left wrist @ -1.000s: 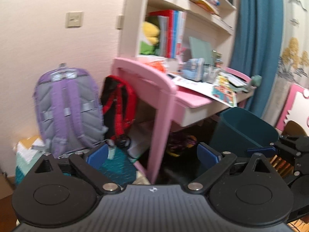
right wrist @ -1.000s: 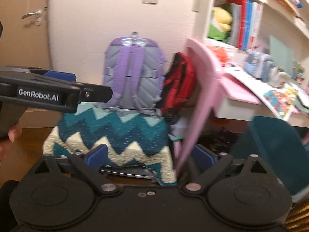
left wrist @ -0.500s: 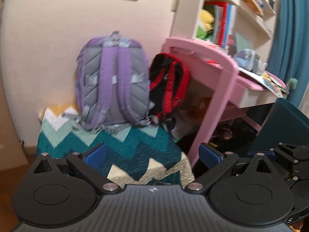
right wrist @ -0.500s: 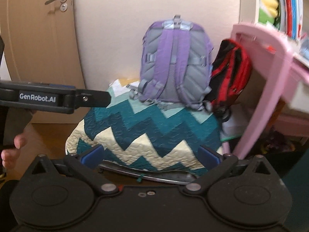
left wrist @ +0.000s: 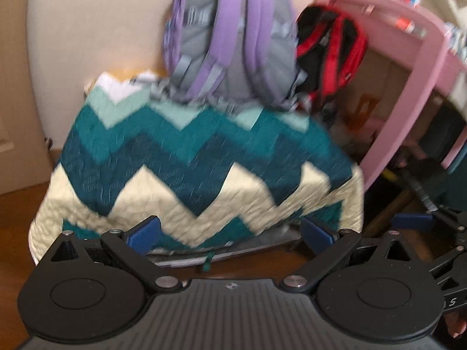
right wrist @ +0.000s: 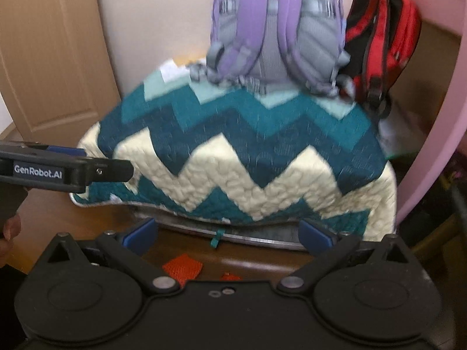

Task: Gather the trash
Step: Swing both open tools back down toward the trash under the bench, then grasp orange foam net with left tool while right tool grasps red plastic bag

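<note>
**Both grippers empty and wide open in front of the zigzag quilt**

Left wrist view: the left gripper is spread wide, its blue pads far apart with nothing between them. Ahead of it lies a folded quilt in teal, dark blue and cream zigzags, resting on a brown wooden floor. A purple and grey backpack stands on the far end of the quilt against the pale wall, with a red and black backpack just beside it on the right. A pink desk curves down further right. At the right edge, part of the right gripper shows, one blue pad visible. The picture is blurred, and no trash can be made out in this view.

Right wrist view: the right gripper is also opened wide and holds nothing. Just below the gap between its pads, on the floor in front of the quilt, lies an orange-red scrap, with a smaller orange bit near it to the right, partly hidden by the gripper body. The purple backpack and the red backpack sit at the back of the quilt. The left gripper reaches in from the left edge, seen side-on, above the quilt's near corner. A wooden door stands behind it, and a fingertip shows at the left edge.
</note>
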A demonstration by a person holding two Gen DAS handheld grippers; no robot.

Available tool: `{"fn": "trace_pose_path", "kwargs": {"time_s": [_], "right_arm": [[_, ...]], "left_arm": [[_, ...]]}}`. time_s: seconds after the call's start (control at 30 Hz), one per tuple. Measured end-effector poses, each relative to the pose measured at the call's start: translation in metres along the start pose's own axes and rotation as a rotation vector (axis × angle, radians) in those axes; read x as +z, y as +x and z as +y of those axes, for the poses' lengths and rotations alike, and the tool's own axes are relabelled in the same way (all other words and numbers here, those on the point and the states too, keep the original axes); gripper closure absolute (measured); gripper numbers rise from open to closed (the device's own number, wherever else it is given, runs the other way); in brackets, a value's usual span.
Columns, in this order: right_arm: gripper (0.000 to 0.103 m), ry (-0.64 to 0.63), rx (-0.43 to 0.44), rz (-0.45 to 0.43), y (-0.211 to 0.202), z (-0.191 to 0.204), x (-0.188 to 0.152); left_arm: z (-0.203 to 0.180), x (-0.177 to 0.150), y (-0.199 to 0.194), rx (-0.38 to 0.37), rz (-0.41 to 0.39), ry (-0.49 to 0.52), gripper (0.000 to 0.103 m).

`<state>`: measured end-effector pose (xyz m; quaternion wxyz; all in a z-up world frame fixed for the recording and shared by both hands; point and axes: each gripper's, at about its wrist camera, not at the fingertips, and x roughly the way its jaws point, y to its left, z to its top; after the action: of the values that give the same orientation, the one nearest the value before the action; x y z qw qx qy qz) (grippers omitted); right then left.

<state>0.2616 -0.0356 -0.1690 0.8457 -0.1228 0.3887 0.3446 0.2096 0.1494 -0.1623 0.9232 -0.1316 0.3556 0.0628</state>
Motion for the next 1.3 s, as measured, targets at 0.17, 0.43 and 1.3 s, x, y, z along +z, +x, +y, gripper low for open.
{"fn": "trace_pose_path", "kwargs": {"time_s": [0.17, 0.43, 1.3], "right_arm": [[0.000, 0.054, 0.014, 0.095, 0.061, -0.015, -0.021], [0.001, 0.006, 0.006, 0.228, 0.146, -0.021, -0.058], [0.004, -0.221, 0.136, 0.515, 0.338, -0.003, -0.142]], "left_arm": [[0.016, -0.025, 0.056, 0.080, 0.079, -0.070, 0.001], [0.044, -0.068, 0.140, 0.143, 0.240, -0.166, 0.001], [0.091, -0.185, 0.331, 0.091, 0.590, -0.030, 0.001]]}}
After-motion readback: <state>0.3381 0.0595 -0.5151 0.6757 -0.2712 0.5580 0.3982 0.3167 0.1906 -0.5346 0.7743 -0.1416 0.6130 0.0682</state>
